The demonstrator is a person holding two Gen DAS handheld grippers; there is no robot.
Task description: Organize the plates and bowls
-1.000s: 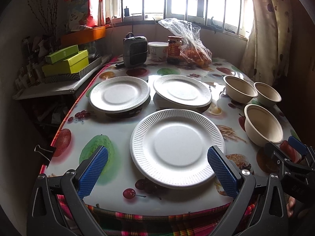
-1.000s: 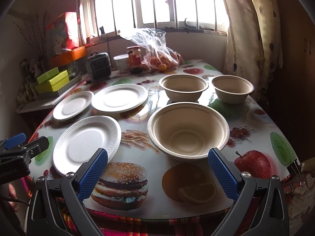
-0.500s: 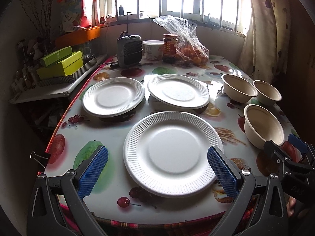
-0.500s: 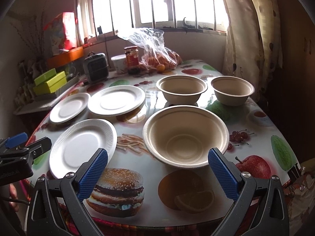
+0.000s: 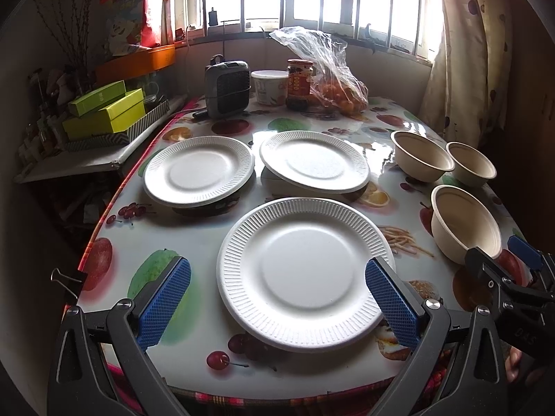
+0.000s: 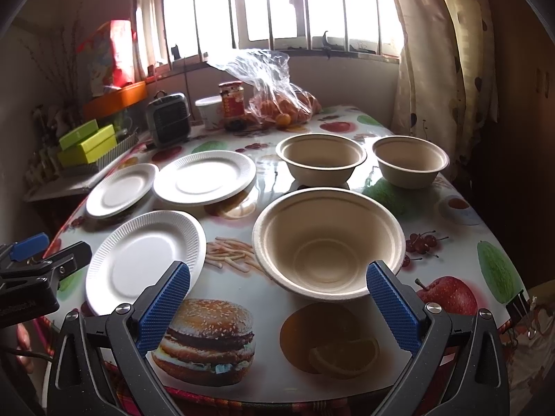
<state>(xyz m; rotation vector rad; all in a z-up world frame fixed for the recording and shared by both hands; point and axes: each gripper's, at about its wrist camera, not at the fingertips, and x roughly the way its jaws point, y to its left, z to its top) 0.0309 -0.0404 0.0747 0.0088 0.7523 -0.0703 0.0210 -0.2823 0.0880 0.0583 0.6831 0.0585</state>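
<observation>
Left wrist view shows the left tool wide open and empty around the nearest paper plate, the right tool likewise gaping at the nearest paper bowl; three plates and three bowls lie unstacked on the worktop, so nothing looks organized yet.

Far end of table, w/ fruit-print cover: small grey heater standing at left, white tub sitting just beside it, red-labelled jar next along, clear plastic bag of oranges leaning at right. Side shelf, left of table: yellow-green boxes lying stacked on a striped tray. Binder clips gripping cover at near edge. Barred window letting in bright light; spotted curtain hanging at right.
</observation>
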